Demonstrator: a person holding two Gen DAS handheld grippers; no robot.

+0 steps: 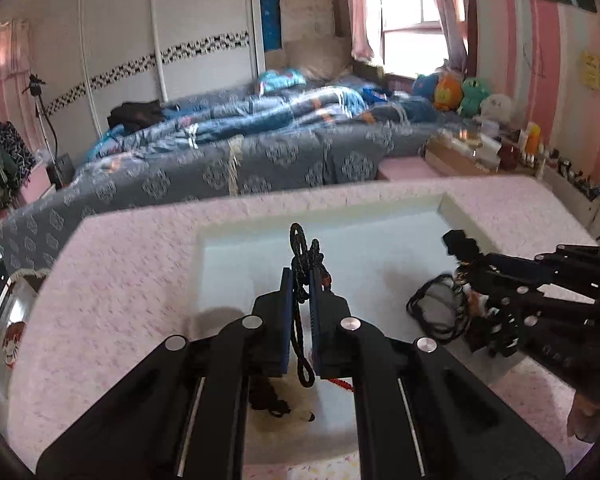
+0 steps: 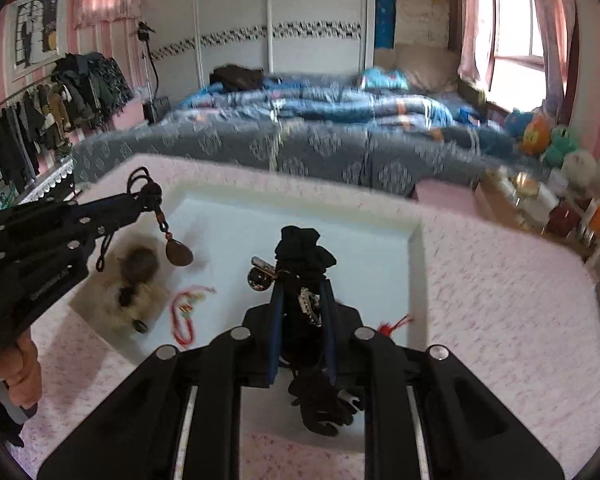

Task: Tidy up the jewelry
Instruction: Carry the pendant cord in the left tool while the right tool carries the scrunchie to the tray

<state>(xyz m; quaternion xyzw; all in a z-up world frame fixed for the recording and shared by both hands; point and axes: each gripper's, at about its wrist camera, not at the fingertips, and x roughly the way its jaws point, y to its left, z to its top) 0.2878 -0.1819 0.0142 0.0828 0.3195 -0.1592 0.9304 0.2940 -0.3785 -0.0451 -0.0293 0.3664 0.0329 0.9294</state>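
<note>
My left gripper (image 1: 302, 276) is shut on a black cord necklace (image 1: 300, 256), held above the white tray (image 1: 380, 248). In the right wrist view the left gripper (image 2: 140, 204) shows at left, and the necklace's brown stone pendant (image 2: 179, 255) hangs from it over the tray (image 2: 414, 264). My right gripper (image 2: 302, 292) is shut on a black cloth pouch (image 2: 302, 252) with jewelry tangled in it. In the left wrist view the right gripper (image 1: 466, 276) shows at right over the tray. A red cord bracelet (image 2: 182, 312) lies in the tray.
The tray sits on a pink speckled table (image 1: 132, 280). A fluffy beige item (image 2: 134, 296) with dark beads lies in the tray's left part. A red tassel (image 2: 396, 325) lies by my right fingers. A bed (image 1: 240, 152) and a shelf of bottles (image 1: 532, 144) stand behind.
</note>
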